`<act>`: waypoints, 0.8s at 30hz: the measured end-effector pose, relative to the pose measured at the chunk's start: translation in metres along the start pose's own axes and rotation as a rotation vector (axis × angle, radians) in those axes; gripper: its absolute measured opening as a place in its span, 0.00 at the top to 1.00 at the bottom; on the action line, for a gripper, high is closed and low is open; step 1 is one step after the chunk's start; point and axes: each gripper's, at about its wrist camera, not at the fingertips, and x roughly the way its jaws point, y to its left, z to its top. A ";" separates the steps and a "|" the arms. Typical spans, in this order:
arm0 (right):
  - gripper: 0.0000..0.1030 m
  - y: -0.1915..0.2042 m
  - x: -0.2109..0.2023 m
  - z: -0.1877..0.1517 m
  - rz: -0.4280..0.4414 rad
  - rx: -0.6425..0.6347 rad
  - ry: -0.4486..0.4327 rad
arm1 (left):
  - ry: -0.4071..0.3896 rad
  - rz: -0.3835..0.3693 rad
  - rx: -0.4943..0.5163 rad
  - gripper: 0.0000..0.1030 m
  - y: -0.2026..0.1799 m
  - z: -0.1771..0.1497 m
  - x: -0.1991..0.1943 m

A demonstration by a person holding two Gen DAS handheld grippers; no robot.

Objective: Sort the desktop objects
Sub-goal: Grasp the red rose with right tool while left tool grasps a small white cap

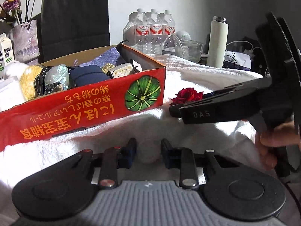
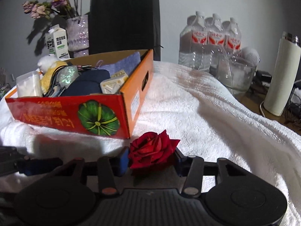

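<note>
Nearest, the right gripper [image 2: 152,157] has its jaws around the crimson fabric rose [image 2: 153,148] on the white towel [image 2: 207,113]; the left gripper [image 1: 148,150] is parted, empty. Beyond-left sits the red cardboard box [image 2: 75,113].

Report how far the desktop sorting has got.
Done, apparently: the red box already holds several items, among them a navy pouch and a cream adapter. In hand: the right gripper has a red rose between its fingers, on the white towel beside the box. Left: the rose is not yet in the box. The left gripper is open and holds nothing.
</note>
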 end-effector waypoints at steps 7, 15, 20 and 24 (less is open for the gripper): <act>0.61 -0.004 -0.008 -0.002 0.005 0.044 -0.038 | -0.021 0.045 -0.072 0.72 0.009 -0.001 -0.012; 0.61 0.021 -0.052 -0.005 0.066 0.051 -0.125 | -0.051 0.115 -0.156 0.72 0.023 -0.005 -0.055; 0.61 0.049 -0.086 -0.020 0.133 0.054 -0.164 | -0.063 0.179 -0.175 0.71 0.029 -0.011 -0.085; 0.61 0.070 -0.109 -0.041 0.158 0.044 -0.161 | -0.039 0.218 -0.188 0.71 0.028 -0.028 -0.106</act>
